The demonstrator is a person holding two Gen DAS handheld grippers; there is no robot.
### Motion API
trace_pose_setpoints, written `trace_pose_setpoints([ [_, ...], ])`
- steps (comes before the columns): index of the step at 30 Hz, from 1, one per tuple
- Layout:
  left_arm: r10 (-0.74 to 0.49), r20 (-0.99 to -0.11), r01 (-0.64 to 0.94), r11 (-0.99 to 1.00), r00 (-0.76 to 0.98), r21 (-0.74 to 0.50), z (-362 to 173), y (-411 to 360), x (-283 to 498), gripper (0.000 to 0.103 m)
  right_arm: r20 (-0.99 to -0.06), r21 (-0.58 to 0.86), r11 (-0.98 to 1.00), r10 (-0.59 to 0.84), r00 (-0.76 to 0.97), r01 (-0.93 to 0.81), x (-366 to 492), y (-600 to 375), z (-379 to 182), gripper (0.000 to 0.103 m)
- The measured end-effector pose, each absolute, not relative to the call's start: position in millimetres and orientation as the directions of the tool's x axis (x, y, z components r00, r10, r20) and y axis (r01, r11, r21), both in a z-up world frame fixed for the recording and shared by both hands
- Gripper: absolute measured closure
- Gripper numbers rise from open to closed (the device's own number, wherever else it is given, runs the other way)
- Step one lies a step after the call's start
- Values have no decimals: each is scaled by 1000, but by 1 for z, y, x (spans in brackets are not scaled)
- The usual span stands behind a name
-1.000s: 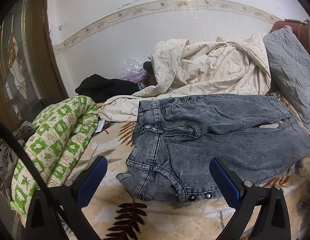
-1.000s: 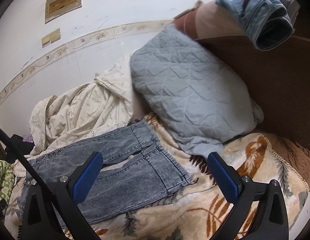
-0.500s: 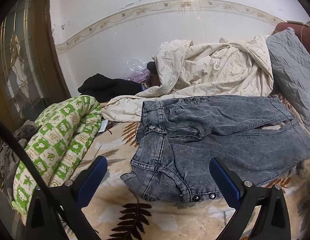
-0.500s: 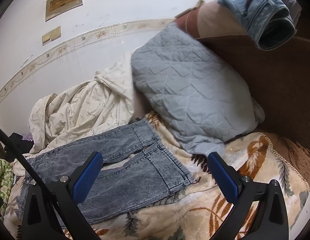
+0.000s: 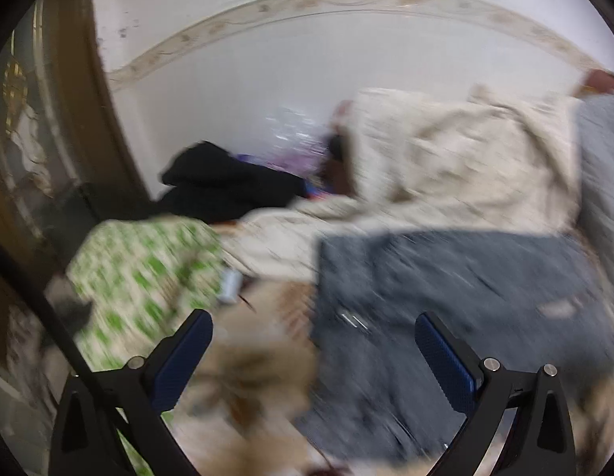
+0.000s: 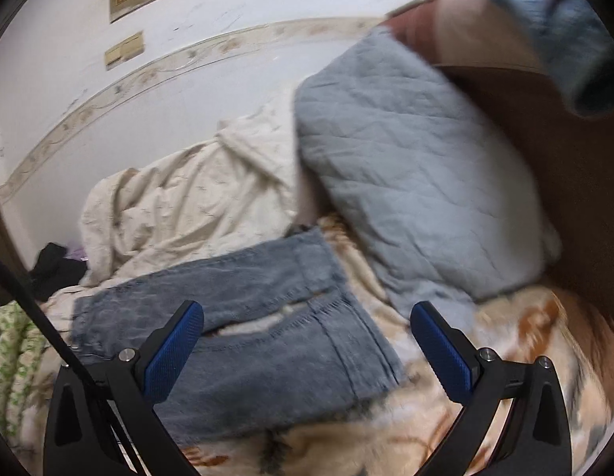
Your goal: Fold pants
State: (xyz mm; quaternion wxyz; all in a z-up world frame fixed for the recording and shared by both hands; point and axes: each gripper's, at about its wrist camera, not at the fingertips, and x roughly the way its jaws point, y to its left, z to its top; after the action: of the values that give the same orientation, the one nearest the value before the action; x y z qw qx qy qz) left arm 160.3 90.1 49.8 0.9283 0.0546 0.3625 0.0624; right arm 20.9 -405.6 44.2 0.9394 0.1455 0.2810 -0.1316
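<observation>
Grey acid-washed denim pants lie flat on a cream and brown leaf-patterned bed blanket, stretched across the bed with the hems toward the headboard end and the waist toward the foot end. The left wrist view is heavily blurred; there the pants show as a grey mass ahead and to the right of the left gripper, whose two blue-padded fingers stand wide apart with nothing between them, raised above the blanket. The right gripper is likewise spread wide and empty, hovering over the leg ends, where the two hems lie side by side with a narrow gap of blanket showing between the legs. A grey quilted pillow leans against the brown headboard, its lower corner just beside the pants' hems. A crumpled cream floral-print sheet is heaped along the wall edge of the bed, touching the far leg. A green and white patterned quilt is bunched at the foot end, with a black garment beyond it near the wall.
</observation>
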Motion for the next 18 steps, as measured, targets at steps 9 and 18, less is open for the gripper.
trace_pose_setpoints([
  [9,135,-829,-169,984,543,50,-13,128,311,8,-655,164,959,-68,753,230,155,-433,73,0],
  [18,95,-871,-112,993,481,47,-90,113,379,24,-784,243,929,18,620,280,300,-469,-25,16],
])
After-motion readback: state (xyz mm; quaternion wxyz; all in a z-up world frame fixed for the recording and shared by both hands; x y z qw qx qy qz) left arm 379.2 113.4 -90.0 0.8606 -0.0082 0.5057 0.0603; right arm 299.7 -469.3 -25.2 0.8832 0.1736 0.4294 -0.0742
